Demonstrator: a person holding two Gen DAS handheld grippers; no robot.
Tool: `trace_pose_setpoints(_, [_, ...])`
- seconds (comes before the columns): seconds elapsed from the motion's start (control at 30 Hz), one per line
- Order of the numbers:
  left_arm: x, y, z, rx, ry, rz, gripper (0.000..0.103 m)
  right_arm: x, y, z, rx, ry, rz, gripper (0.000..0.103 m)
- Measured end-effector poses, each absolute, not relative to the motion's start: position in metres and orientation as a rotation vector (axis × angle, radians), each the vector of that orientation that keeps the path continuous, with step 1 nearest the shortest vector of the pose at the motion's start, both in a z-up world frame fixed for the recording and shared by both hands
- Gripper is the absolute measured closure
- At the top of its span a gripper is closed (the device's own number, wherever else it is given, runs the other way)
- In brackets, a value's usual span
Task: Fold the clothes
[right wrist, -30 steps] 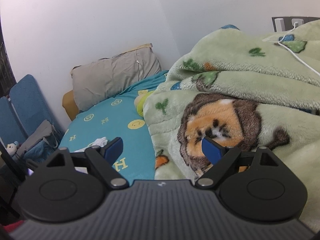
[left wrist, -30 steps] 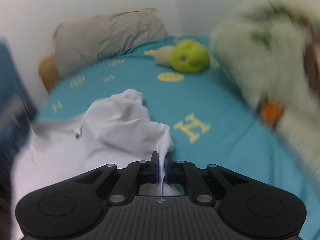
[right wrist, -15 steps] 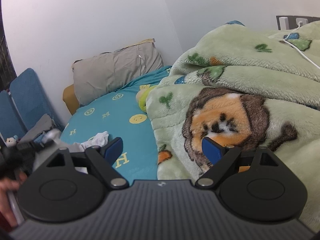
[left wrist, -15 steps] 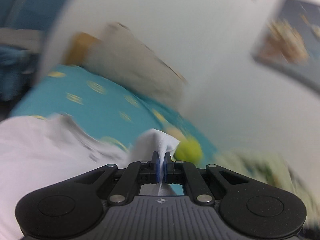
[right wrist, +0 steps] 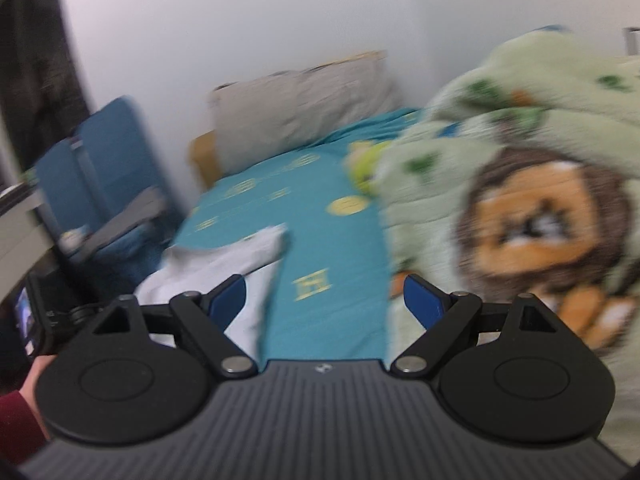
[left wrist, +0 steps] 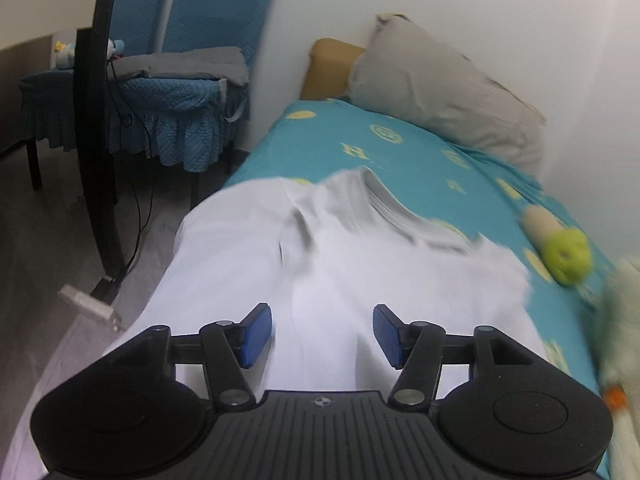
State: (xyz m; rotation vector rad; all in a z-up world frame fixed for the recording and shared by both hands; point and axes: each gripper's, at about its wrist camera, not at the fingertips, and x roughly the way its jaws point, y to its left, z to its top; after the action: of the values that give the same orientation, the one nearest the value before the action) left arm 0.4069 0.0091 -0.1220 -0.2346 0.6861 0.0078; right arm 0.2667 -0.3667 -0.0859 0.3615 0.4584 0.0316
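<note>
Shirt (left wrist: 340, 264), white and spread collar-up, lies across the near end of a bed (left wrist: 420, 152) covered in a teal sheet printed with yellow letters and smiling faces. The left gripper (left wrist: 322, 334) hangs just above the fabric with its blue pads (left wrist: 256, 334) set wide apart and nothing between them; whether they touch the cloth cannot be told.

Only the left wrist view shows the shirt's whole front, its neckline blurred. It also takes in a grey floor, a dark curved stand (left wrist: 98, 128) with a cable trailing from its foot, and a chair (left wrist: 160, 100) draped in a quilted blue cover with grey folded cloth on its seat.

The right wrist view catches the same shirt (right wrist: 224, 268) from the side, as a pale crumpled edge at the bed's left margin. The right gripper (right wrist: 325, 304) is held over bare sheet, its fingers also spread and empty. This view alone shows the green fleece blanket (right wrist: 520, 184) with a lion's face, heaped along the bed's right side, and part of the other handheld device at the far left.

A grey pillow (left wrist: 436, 88) leans against the white wall at the head of the bed, with a green and cream plush toy (left wrist: 560, 244) lying on the sheet beside the blanket.
</note>
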Motion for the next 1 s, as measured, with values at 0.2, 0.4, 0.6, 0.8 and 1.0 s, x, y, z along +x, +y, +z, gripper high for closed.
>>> trace_pose_setpoints(0.2, [0.264,0.002,-0.069,-0.24,0.643,-0.049,0.035,0.25,-0.343,-0.084,0.361,0.477,0.142,0.016])
trace_pose_setpoints(0.4, [0.154,-0.017,-0.046,-0.316,0.646,-0.26,0.032,0.225,-0.325,-0.067,0.319,0.5,0.191,0.016])
trace_pose_setpoints(0.6, [0.108,-0.043,-0.093,-0.411,0.881,-0.456,0.044,0.177,-0.326,-0.03,0.328,0.466,0.165,0.016])
trace_pose_setpoints(0.8, [0.106,-0.079,-0.125,-0.321,1.024,-0.61,0.055,0.114,-0.355,-0.028,0.356,0.375,0.053,0.016])
trace_pose_setpoints(1.0, [0.101,-0.089,-0.146,-0.234,1.101,-0.667,0.091,0.116,-0.375,-0.038,0.479,0.374,0.064,0.015])
